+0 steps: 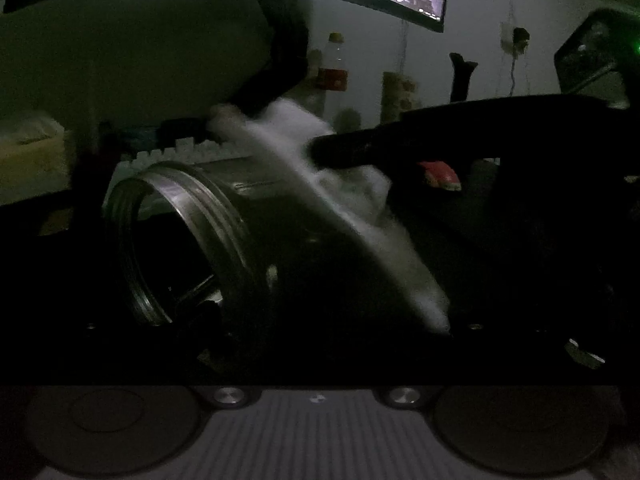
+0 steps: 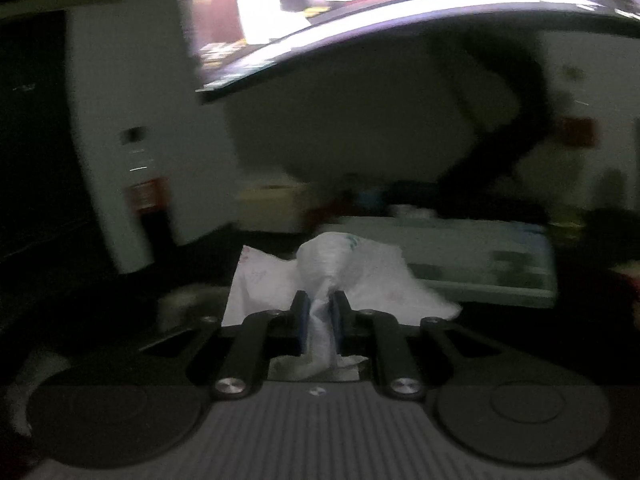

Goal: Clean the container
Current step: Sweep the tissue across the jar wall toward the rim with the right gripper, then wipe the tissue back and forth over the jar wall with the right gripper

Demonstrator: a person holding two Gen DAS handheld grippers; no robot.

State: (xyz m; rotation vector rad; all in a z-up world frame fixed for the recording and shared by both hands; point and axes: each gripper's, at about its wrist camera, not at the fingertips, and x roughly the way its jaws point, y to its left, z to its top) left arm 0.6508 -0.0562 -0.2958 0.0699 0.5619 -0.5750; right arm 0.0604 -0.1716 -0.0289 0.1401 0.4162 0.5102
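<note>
Container on its side, tissue closing in

Container [image 1: 180, 240], one clear jar with a threaded mouth, lies tilted on its side low in the left wrist view, mouth facing up-left, long axis running down-right. It seems held by the left hand-held gripper, though darkness hides those jaws; I cannot tell their state. One right hand-held gripper [image 2: 320, 312] is clenched on one crumpled white tissue [image 2: 332, 272]. From the left view that tissue [image 1: 360, 216] hangs just right of the jar's body. Wiping inside likely means swinging leftward toward the mouth.
</note>
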